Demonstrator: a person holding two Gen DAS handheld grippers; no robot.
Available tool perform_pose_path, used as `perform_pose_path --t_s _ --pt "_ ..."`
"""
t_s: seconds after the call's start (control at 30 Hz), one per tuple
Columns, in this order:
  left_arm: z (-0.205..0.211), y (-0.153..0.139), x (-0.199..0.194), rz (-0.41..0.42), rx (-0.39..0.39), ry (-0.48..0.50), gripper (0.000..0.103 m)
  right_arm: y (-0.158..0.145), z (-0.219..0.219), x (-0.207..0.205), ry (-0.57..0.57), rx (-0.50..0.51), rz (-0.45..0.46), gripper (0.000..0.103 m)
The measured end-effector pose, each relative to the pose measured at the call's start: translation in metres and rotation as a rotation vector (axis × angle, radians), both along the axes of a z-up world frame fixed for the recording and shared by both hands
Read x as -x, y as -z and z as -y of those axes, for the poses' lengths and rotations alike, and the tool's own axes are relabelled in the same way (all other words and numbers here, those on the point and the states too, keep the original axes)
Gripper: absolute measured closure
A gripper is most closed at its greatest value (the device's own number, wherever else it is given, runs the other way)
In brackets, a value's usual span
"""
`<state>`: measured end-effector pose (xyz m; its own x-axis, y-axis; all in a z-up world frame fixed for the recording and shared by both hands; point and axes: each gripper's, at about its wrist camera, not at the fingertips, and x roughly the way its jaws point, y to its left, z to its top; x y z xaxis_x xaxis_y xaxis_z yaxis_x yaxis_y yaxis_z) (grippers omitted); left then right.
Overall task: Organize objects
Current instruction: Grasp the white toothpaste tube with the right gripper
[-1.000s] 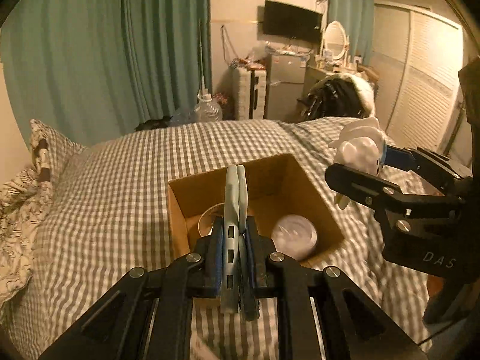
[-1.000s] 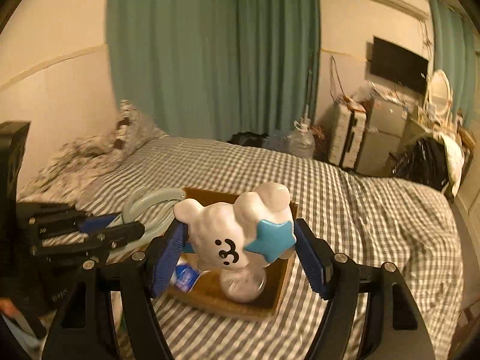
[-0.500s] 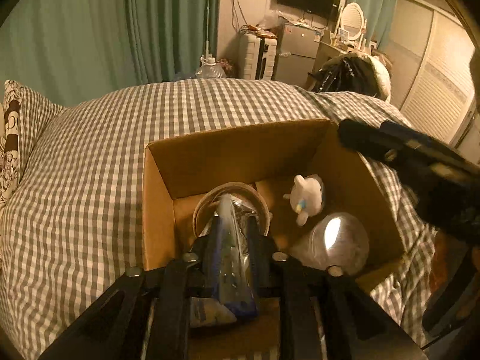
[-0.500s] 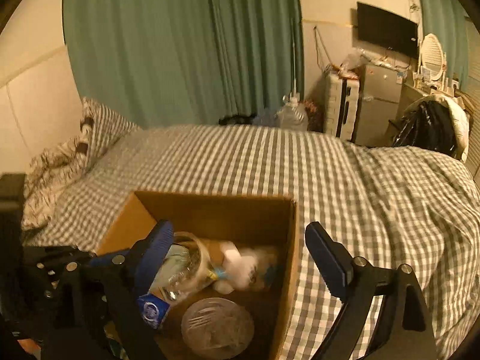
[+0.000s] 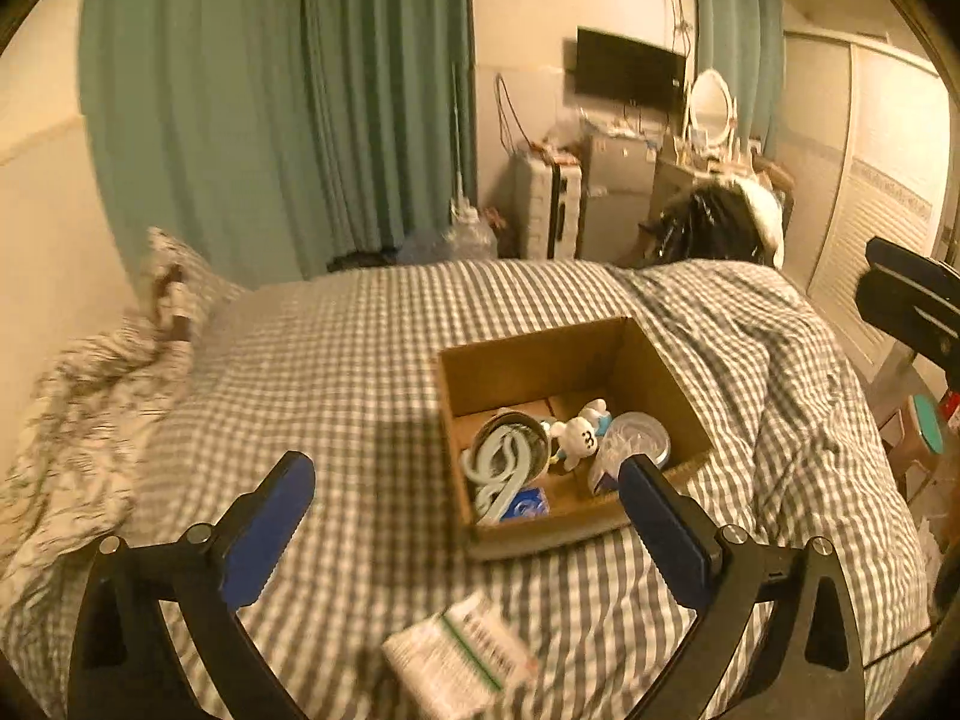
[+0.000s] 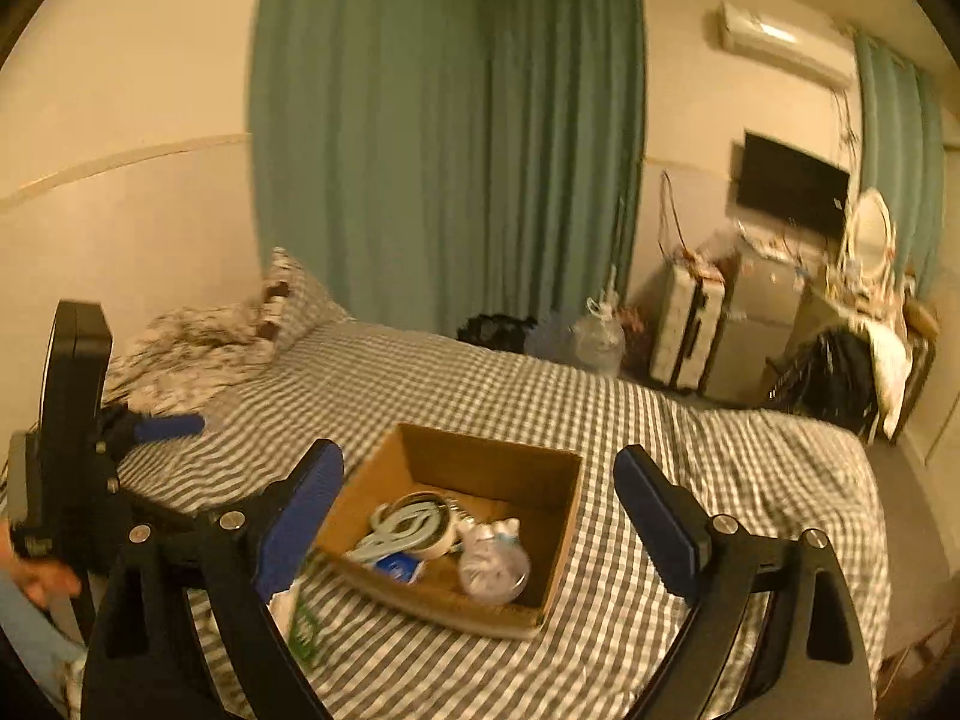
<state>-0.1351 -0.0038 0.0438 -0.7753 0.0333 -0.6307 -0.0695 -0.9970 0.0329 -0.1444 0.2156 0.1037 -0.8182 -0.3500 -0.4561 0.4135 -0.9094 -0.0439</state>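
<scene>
Our left claw (image 5: 465, 516) and right claw (image 6: 477, 516) hang spread and empty above the grey checked bed (image 5: 336, 360). The open brown cardboard box (image 5: 534, 354) holds the white plush toy (image 5: 577, 435) and pale blue hook (image 5: 498, 471). We judge only the white printed packet (image 5: 459, 657) on the bed is left.

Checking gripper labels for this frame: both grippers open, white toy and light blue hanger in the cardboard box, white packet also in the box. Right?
One error: the white packet is not in the cardboard box; it lies on the checked bedding in front of it, as the left wrist view shows. The rest holds: left gripper and right gripper open, white toy and light blue hanger in the box.
</scene>
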Motion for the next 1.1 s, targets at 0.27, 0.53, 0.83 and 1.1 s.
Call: perform_pose_path --t_s 0.27,0.53,0.83,1.1 --pt "0.038 0.023 -0.101 -0.009 0.040 -0.082 0.000 0.026 0.021 -0.093 -0.111 -0.008 0.039 0.011" --pt "0.052 0.121 -0.146 0.129 0.007 -0.179 0.000 0.168 0.063 -0.111 -0.193 -0.050 0.275 0.011" --pt "0.067 0.145 -0.141 0.160 0.059 -0.211 0.000 0.261 0.133 -0.115 -0.390 -0.148 0.469 0.012" --pt "0.074 0.154 -0.139 0.180 0.072 -0.221 0.000 0.286 0.160 -0.107 -0.443 -0.188 0.530 0.067"
